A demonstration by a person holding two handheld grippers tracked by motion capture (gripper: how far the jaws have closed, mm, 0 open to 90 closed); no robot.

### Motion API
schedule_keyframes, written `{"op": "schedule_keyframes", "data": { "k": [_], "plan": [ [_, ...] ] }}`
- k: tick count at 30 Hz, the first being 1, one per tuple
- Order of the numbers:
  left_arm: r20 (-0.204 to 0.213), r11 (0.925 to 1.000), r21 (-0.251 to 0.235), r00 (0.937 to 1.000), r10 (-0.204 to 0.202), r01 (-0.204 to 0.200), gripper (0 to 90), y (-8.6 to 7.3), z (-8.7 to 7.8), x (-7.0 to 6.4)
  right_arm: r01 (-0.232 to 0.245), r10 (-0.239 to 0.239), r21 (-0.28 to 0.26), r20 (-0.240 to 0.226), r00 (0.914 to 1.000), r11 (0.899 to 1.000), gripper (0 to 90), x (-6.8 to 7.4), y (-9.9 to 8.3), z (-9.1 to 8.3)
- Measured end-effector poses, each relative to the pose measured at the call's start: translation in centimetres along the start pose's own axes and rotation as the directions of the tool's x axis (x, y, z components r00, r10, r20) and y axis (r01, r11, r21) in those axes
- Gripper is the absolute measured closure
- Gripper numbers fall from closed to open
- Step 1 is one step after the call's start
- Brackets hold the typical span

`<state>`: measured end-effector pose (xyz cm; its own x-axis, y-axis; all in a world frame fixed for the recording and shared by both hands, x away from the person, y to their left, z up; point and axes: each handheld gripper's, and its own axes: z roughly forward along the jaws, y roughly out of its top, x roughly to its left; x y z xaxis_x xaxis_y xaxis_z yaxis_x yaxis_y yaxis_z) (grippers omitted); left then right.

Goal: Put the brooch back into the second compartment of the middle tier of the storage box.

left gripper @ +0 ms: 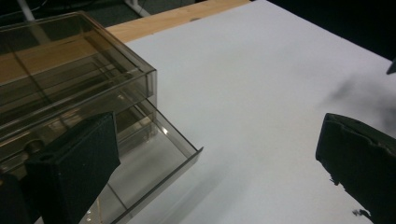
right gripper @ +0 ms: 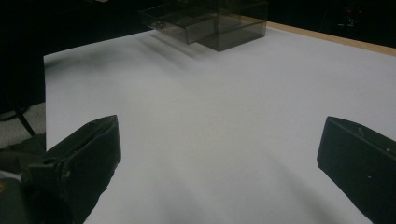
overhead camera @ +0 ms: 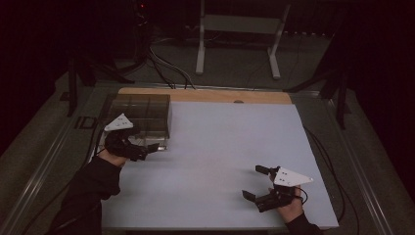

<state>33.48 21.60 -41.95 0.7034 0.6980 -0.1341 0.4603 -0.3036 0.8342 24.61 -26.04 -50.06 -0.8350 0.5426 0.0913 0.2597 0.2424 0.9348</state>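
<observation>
Counter (overhead camera: pixel 225 147): flat white top, bare, with a strip of pale wood (overhead camera: pixel 205 95) showing along the far edge. Room is dark; grey floor beyond, a white metal frame (overhead camera: pixel 240 29) standing on it, black cables (overhead camera: pixel 164 66) running across toward the counter's far left corner, dark stand legs on both sides.

One clear smoky plastic drawer box (overhead camera: pixel 142 113) sits at the counter's far left, partly over the wood strip. Its bottom drawer (left gripper: pixel 159 163) is pulled out toward the near side, open and see-through; contents can't be made out. In the right gripper view the same box (right gripper: pixel 219 21) sits far off with the drawer sticking out to the left.

Two tongs, one per hand. Left tongs (overhead camera: pixel 144 149) are just in front of the box at the pulled-out drawer, grey three-cornered plate on top; in the left gripper view jaws stand wide, left jaw over the drawer, right jaw over bare white top, nothing between them. Whether a jaw touches the drawer, can't tell.

Right tongs (overhead camera: pixel 257 183) are near the counter's near right corner, well apart from the box, jaws wide, holding nothing, pointing left across the bare top.

Nothing lies between the two tongs, just white surface. Dark sleeves (overhead camera: pixel 95 181) come in from the bottom edge
</observation>
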Motion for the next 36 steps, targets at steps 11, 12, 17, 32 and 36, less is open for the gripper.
{"op": "schedule_keyframes", "data": {
  "k": [11, 12, 17, 32, 36],
  "plan": [
    [0.041, 0.9998, -0.018, 0.9991, 0.006, -0.005, 0.4, -1.4, 0.4, -1.2, 0.002, -0.002, 0.002, -0.004, 1.0000, 1.000, 0.0, 0.0, 0.0, 0.1],
    [0.042, 0.9998, -0.018, 0.9991, -0.001, 0.002, 0.4, -1.5, 0.4, -1.3, 0.002, -0.002, 0.002, -0.004, 1.0000, 1.000, 0.0, 0.0, 0.0, 0.1],
    [0.043, 0.9999, -0.010, 0.9991, -0.008, 0.009, 0.3, -2.5, 0.4, -1.3, 0.005, -0.005, 0.000, -0.003, 1.0000, 1.000, 0.0, 0.1, 0.1, 0.1],
    [0.060, 0.9999, 0.016, 0.9982, -0.002, 0.001, 0.3, -7.0, 0.4, -2.2, 0.007, -0.007, 0.007, -0.008, 0.9999, 1.000, 0.0, 0.1, 0.1, 0.2],
    [0.070, 0.9997, 0.018, 0.9974, -0.016, 0.015, 0.4, -8.1, 0.4, -2.5, 0.006, -0.006, 0.004, -0.009, 0.9999, 1.000, 0.0, 0.1, 0.1, 0.2]
  ]
}}
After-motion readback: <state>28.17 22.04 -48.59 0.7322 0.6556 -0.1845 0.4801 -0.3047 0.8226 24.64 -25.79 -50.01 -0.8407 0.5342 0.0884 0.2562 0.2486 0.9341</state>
